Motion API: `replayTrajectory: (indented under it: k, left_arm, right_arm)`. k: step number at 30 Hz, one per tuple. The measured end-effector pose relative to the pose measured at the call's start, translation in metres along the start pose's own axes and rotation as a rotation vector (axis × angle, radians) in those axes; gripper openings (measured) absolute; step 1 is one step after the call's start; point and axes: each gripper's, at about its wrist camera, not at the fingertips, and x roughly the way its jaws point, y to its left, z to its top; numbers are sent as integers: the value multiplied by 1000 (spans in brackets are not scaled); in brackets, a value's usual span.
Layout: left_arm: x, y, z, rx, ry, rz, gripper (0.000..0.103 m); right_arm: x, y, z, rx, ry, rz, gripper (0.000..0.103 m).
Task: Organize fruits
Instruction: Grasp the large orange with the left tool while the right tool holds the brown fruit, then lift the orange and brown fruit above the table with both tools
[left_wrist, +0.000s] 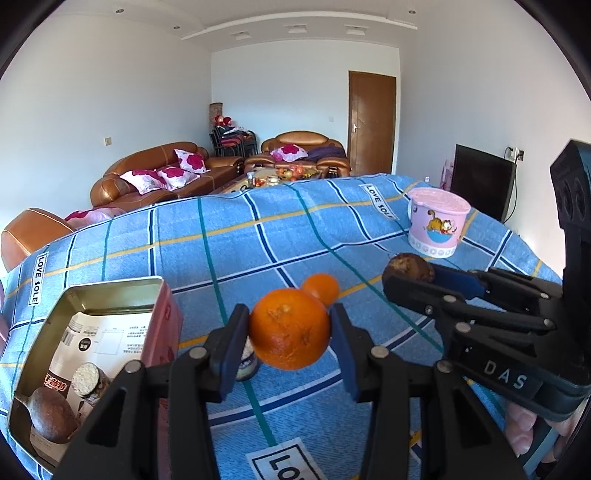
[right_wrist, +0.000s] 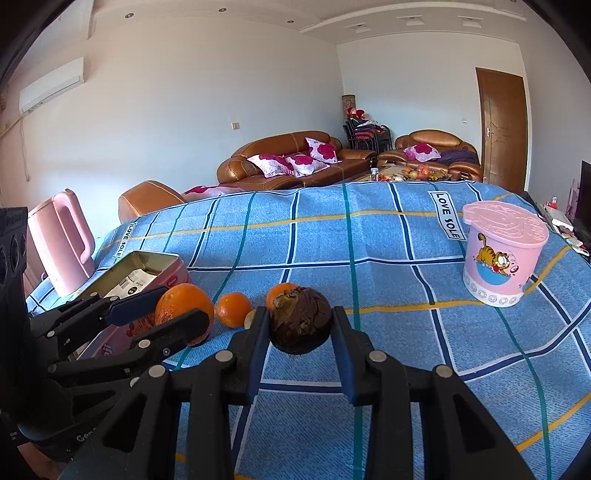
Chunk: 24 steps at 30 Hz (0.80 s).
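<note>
I am holding a large orange (left_wrist: 289, 328) in the left gripper (left_wrist: 289, 354), its jaws narrowed and both pads pressing the fruit's sides, lifted clear of the blue checked cloth (left_wrist: 258, 240). The right gripper (right_wrist: 300, 354) is clamping a dark brown fruit (right_wrist: 300, 325) the same way. Just beyond the left claw a small orange (left_wrist: 322, 288) is sitting on the cloth; to its left an open tin (left_wrist: 96, 295) is holding another brown fruit (left_wrist: 51, 417). Far right of both claws a pink tub (right_wrist: 502, 254) is standing.

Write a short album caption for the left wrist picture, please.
Left gripper holds an orange above the blue checked cloth, an open tin alongside.
</note>
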Motion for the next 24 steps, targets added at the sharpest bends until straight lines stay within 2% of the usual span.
replayTrajectory:
  k: [24]
  left_arm:
    - [-19, 0, -4, 4, -67, 20, 46]
  right_arm:
    - [-17, 3, -2, -21, -92, -11, 35]
